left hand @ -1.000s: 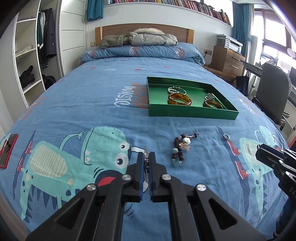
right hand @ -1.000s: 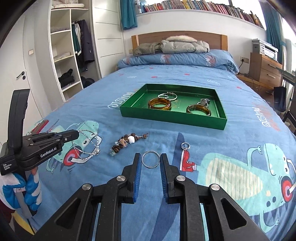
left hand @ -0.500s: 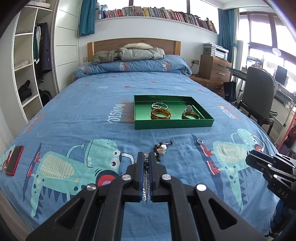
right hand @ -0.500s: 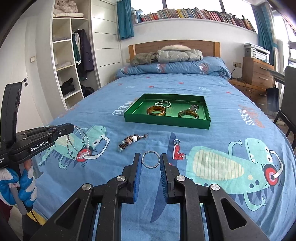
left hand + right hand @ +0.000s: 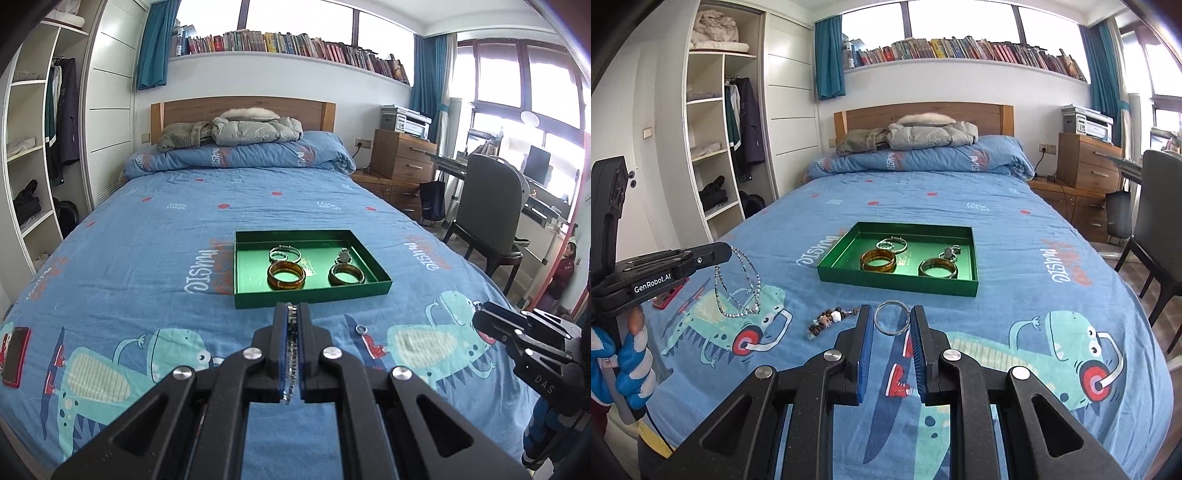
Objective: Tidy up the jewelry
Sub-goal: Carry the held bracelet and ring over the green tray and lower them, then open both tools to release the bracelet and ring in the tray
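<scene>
Left gripper (image 5: 291, 314) clamped on a bead necklace (image 5: 738, 288), loops dangling above the bed (image 5: 1015, 236). Right gripper (image 5: 891, 321) pinching a silver ring (image 5: 891, 323) between part-closed fingers. Beyond, near mid-bed: green tray (image 5: 897, 284) holding bangles (image 5: 879, 260). Bead bracelet (image 5: 827, 321) loose on the cover, toward the foot edge.

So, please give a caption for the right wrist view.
Right tool grips a thin silver ring before the green tray.
</scene>
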Motion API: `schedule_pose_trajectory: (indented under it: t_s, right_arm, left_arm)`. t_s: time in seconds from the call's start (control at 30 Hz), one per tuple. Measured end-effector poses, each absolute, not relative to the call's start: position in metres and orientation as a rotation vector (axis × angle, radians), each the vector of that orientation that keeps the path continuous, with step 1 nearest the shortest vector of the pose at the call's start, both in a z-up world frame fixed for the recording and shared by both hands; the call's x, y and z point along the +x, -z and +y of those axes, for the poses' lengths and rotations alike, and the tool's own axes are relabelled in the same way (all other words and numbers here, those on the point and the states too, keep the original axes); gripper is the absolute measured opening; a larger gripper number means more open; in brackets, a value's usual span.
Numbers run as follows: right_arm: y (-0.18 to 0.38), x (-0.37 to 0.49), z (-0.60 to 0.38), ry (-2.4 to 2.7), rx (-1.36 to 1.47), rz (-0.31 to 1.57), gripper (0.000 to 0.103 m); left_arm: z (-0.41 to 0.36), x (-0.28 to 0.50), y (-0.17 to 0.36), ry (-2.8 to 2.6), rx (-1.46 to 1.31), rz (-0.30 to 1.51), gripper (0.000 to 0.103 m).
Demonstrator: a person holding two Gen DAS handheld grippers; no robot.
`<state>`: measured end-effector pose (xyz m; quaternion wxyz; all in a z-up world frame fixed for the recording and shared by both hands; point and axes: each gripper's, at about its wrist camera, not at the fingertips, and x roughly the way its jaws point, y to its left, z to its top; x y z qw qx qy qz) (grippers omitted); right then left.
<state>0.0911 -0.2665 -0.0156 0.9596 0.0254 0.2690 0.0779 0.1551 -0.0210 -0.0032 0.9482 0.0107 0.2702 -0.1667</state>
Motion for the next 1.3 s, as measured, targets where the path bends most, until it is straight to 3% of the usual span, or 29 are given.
schedule_pose_trajectory:
  t_s: [0.3, 0.5, 0.93, 1.3]
  right_arm:
    - [-0.011, 0.163, -0.284, -0.154, 0.074, 0.513, 0.020]
    - [-0.009, 0.235, -0.300, -0.135, 0.102, 0.520, 0.020]
    - [0.097, 0.366, -0.317, -0.118, 0.151, 0.736, 0.020]
    - [0.144, 0.397, -0.312, -0.148, 0.114, 0.859, 0.020]
  left_arm:
    - [-0.035, 0.236, -0.017, 0.329, 0.039, 0.541, 0.004]
    - [-0.049, 0.313, -0.003, 0.298, 0.040, 0.580, 0.004]
    - [-0.085, 0.448, 0.096, 0.242, 0.080, 0.748, 0.004]
    - [-0.083, 0.488, 0.145, 0.182, 0.070, 0.843, 0.004]
